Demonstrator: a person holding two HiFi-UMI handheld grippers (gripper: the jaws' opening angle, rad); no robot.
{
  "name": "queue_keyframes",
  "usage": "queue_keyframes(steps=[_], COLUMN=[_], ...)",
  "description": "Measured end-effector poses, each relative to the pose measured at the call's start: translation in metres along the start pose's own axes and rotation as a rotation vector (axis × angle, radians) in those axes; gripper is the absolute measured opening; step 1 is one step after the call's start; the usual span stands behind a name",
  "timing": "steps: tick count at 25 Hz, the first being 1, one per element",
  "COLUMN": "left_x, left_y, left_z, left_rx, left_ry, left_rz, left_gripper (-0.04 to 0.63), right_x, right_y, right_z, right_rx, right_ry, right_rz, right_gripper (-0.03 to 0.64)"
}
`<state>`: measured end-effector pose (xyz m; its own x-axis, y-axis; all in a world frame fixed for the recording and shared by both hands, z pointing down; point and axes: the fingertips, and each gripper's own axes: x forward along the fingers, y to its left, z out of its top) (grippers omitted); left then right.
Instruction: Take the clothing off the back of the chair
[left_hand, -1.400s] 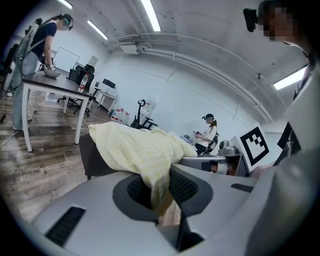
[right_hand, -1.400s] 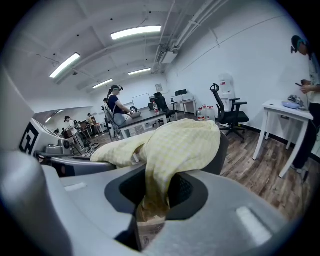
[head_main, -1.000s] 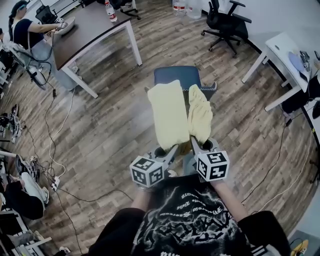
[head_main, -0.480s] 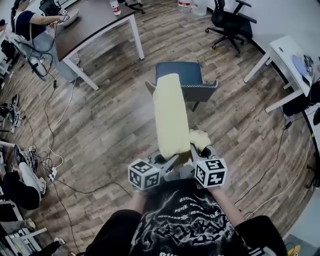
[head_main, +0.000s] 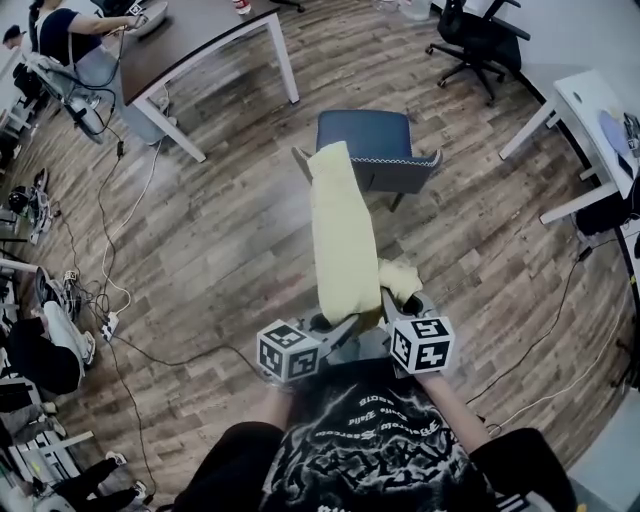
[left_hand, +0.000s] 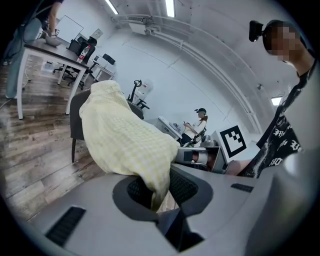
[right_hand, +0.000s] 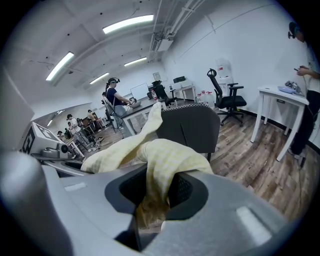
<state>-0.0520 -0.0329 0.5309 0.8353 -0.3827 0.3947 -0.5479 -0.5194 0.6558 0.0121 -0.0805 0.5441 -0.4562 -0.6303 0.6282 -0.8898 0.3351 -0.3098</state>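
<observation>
1. Clutter on the far left: a dark surface (head_main: 200, 45) with a person working at it, plus cables trailing over the wood floor (head_main: 220, 250). None of it has anything to do with the job.
2. The left tongs (left_hand: 161, 189) are clamped on a fold of the yellow shirt (head_main: 345, 240). The pads squeeze the cloth, so they're only as far apart as the fabric is thick.
3. The shirt is pulled out into one long strip. The near end is in the tongs close to the person's body, and the far end hangs over the left corner of the chair back (head_main: 405, 172). So it's mostly off, but not clear of the chair yet. My guess is it's being dragged toward the person so it slides off, rather than being lifted.
4. The right tongs (right_hand: 156, 191), just beside the left pair, are pinching a bunched wad of the same shirt. Having two grips on the near end probably keeps it from sagging onto the floor.
5. The chair (head_main: 362, 135) has a bare blue seat, and the shirt touches it only at that back corner.
6. Containers: I can't spot a basket or bin anywhere near. The white surface (head_main: 590, 110) on the right has something on it, but it's too small to tell what.
</observation>
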Motion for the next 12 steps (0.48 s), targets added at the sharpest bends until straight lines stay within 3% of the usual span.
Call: queue_keyframes(steps=[3, 8, 12], left_x=[0.006, 0.013, 0.018], left_y=[-0.007, -0.007, -0.009], left_z=[-0.01, -0.014, -0.019], left_rx=[0.001, -0.065, -0.059], left_ry=[0.017, -0.01, 0.011], left_rz=[0.019, 0.038, 0.032], left_gripper=[0.066, 0.064, 0.066], right_x=[-0.004, -0.007, -0.008], right_y=[-0.006, -0.017, -0.022], right_z=[-0.004, -0.009, -0.015], right_rx=[-0.004, 0.001, 0.007], right_ry=[0.016, 0.034, 0.049], right_rz=[0.008, 0.012, 0.014], right_gripper=[0.08, 0.08, 0.08])
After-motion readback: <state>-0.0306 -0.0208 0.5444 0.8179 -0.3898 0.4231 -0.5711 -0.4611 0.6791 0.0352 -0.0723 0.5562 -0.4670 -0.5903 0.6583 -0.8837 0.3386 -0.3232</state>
